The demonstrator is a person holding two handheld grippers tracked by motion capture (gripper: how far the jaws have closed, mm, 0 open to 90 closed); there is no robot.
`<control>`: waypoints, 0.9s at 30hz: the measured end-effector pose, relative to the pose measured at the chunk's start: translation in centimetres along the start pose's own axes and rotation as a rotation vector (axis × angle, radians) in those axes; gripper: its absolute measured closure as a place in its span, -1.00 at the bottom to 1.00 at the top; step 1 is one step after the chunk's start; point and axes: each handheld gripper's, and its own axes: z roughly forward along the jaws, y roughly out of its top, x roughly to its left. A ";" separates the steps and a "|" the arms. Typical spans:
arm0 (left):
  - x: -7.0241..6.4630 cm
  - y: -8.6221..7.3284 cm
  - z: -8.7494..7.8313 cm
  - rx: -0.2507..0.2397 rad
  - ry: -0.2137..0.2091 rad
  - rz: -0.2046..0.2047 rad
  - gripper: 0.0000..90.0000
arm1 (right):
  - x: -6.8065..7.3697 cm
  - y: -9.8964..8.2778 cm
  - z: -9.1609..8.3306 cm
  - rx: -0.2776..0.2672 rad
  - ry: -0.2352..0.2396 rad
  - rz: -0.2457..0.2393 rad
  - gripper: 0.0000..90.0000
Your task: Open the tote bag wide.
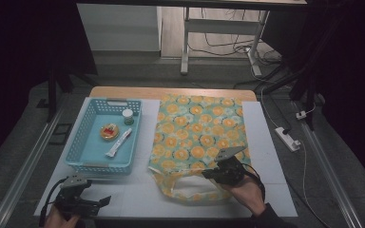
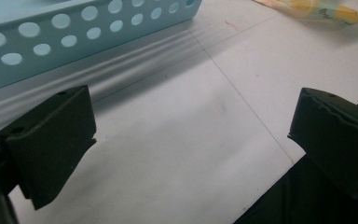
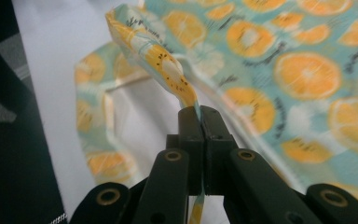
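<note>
A fabric bag (image 1: 197, 137) printed with orange slices on teal lies flat on the white table, its open mouth toward the near edge. My right gripper (image 1: 213, 173) is shut on the bag's upper rim (image 3: 168, 65), and in the right gripper view the pinched cloth rises as a fold above the white lining (image 3: 135, 112). My left gripper (image 1: 105, 201) rests near the table's front left corner, open, its wide-apart pads (image 2: 51, 140) over bare table with nothing between them.
A light blue perforated basket (image 1: 89, 151) stands left of the bag (image 2: 326, 9), holding a small jar (image 1: 128, 116), a round orange-lidded item (image 1: 109, 131) and a white stick-shaped packet (image 1: 119, 142). A power strip (image 1: 287, 137) lies on the floor at right.
</note>
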 end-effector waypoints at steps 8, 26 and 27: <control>0.0 0.1 0.2 0.017 0.006 -0.003 -0.99 | -1.8 1.5 -0.3 -0.047 0.002 0.018 0.96; 0.2 0.3 0.3 -0.010 0.009 -0.010 -1.00 | -5.8 3.8 0.5 -0.121 0.008 0.072 0.96; 0.2 0.3 0.3 -0.010 0.008 -0.010 -1.00 | -5.8 3.8 0.5 -0.121 0.008 0.072 0.96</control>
